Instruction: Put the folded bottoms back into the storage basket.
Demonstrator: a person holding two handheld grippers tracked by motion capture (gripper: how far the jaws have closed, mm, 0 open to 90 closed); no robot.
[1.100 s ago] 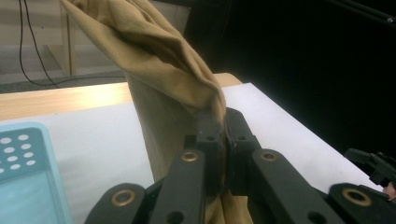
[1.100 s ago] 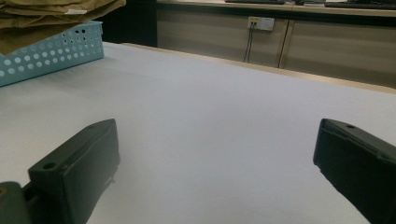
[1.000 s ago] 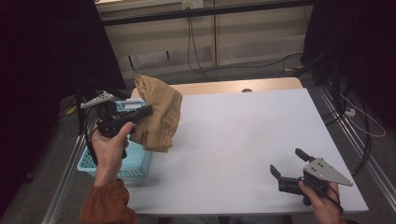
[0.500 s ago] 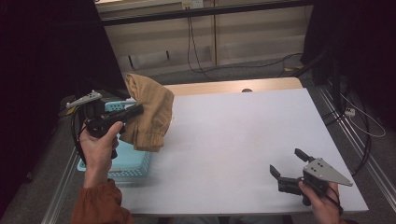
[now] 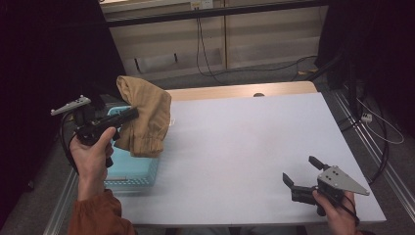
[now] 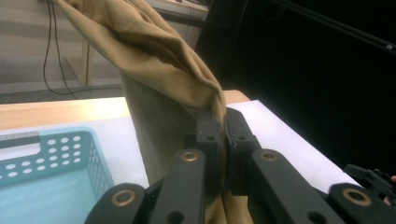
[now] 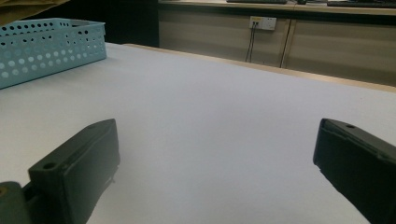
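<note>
Nearest to me, at the front right corner of the desk, my right gripper rests low over the white surface with its two black jaws wide apart and nothing between them; in the right gripper view I see only bare desk top between the jaws. My right hand holds it from below, and the grey three-cornered plate lies on top of it. On the left side, my left hand, with an orange-brown sleeve, lifts my left gripper above the desk edge. Its jaws are closed tight on a tan cloth; in the left gripper view the fabric is pinched between the two jaw tips and rises above them in folds. The cloth hangs in the air from the gripper, with its lower hem just above the turquoise basket. This basket, with round holes in its walls, stands at the left edge of the desk, below and beside the cloth. Farther away, behind the desk, dark cables hang down along a beige wall to the floor.
</note>
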